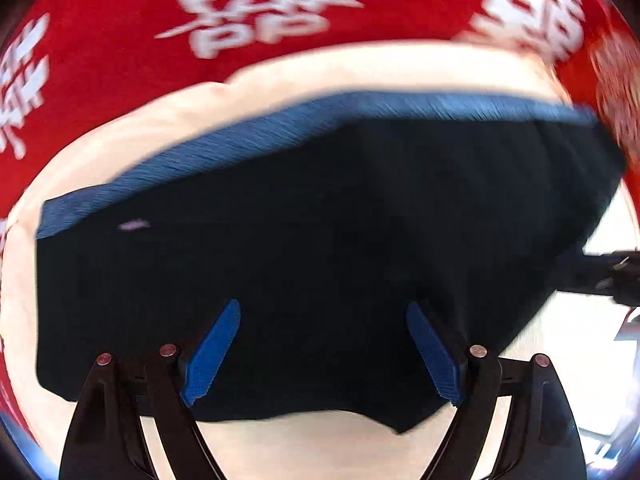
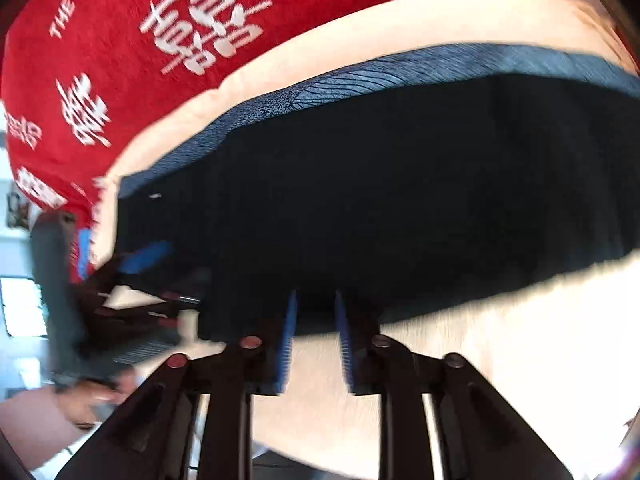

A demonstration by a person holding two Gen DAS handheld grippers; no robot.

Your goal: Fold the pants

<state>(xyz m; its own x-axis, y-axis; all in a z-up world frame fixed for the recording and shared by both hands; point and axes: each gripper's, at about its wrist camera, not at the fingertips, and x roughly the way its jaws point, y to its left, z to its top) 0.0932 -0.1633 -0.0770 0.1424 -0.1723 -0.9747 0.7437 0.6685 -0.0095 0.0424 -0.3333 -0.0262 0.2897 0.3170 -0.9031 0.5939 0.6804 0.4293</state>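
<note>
The dark navy pants (image 1: 320, 220) lie folded into a broad block on a cream surface (image 1: 140, 128), with the blue ribbed waistband (image 1: 280, 136) along the far edge. My left gripper (image 1: 323, 306) hangs over the pants' near part, jaws wide apart and nothing between the pads. In the right wrist view the same pants (image 2: 380, 200) and waistband (image 2: 400, 68) fill the middle. My right gripper (image 2: 316, 294) stands at their near edge, jaws partly apart, and the pads press on nothing. The left gripper shows blurred at the pants' left end, one of its blue pads (image 2: 150, 256) over the cloth.
A red cloth with white characters (image 1: 120, 40) (image 2: 120, 60) lies beyond the cream surface (image 2: 500, 340). A person's hand (image 2: 80, 400) holds the left gripper at lower left. The right gripper's dark frame (image 1: 604, 272) juts in at the right edge.
</note>
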